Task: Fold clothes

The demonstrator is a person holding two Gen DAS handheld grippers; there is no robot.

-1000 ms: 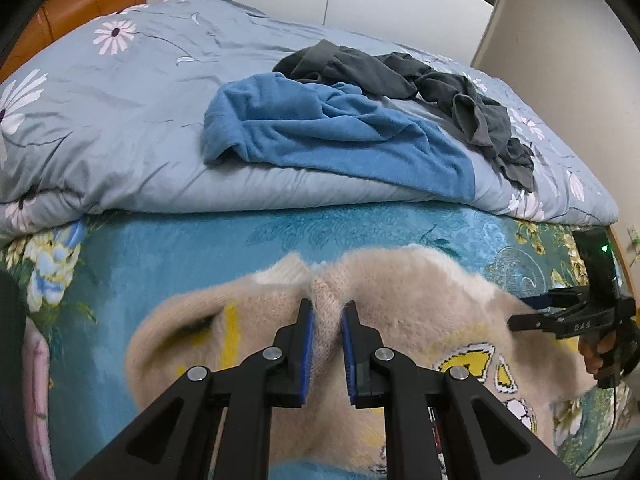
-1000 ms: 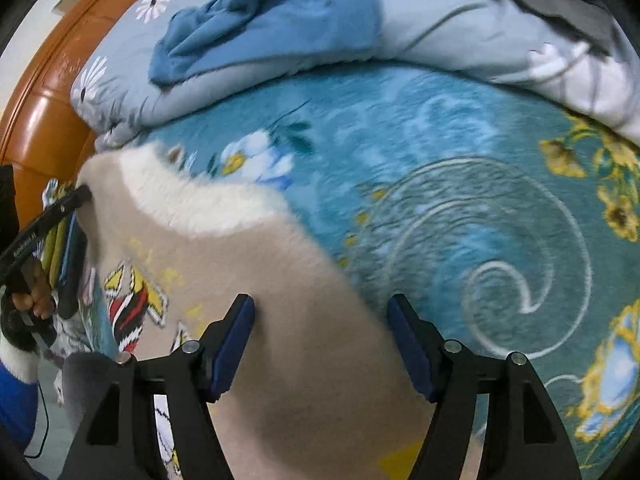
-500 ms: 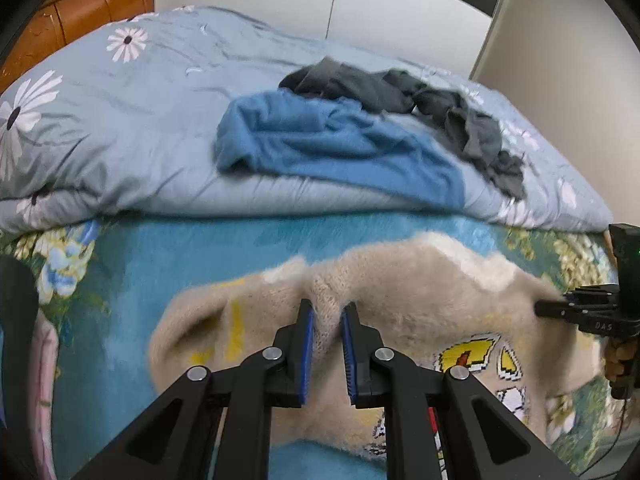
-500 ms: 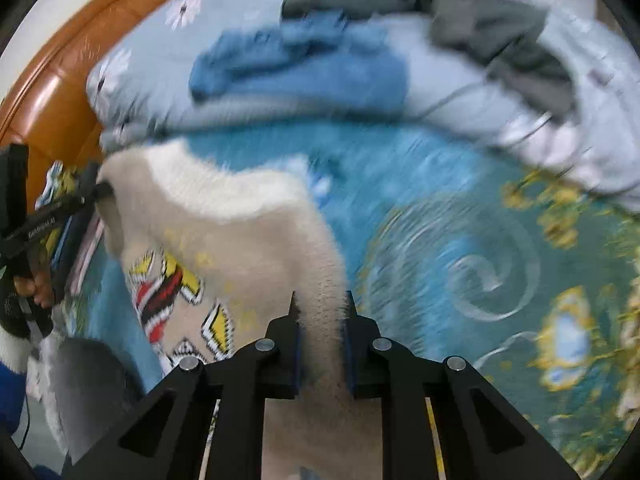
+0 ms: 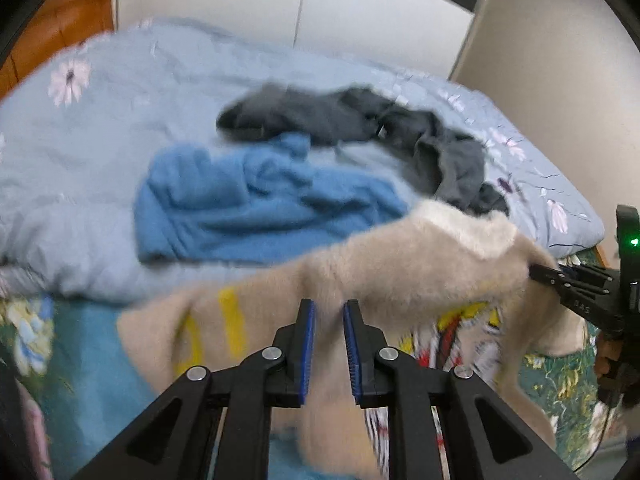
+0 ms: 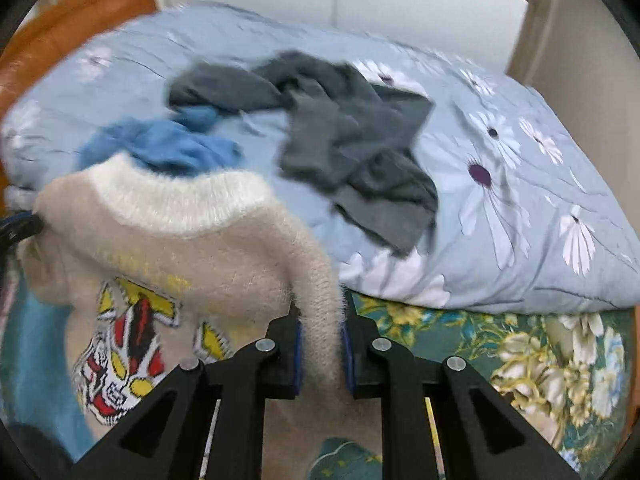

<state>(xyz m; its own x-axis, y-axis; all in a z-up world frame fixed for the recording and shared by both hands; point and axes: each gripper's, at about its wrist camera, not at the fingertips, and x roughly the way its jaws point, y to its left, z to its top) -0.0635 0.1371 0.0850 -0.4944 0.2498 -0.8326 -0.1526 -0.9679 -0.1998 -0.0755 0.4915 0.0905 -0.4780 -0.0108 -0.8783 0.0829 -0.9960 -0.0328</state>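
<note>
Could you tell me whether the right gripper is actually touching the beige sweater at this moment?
Touching. In the right wrist view, the right gripper has its two blue pads pressed against a fold of the beige sweater, with fuzzy knit filling the space between them.

A home bedroom: floral duvet (image 6: 520, 200) on a wooden-headboard (image 6: 60, 32) bed.

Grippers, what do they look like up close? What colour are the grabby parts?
The left gripper and right gripper are matte black linkage frames with silver rivets and triangular cut-outs. Each finger carries a flat blue pad. Seen from the left wrist, the right one has a green light and a thin cable.
</note>
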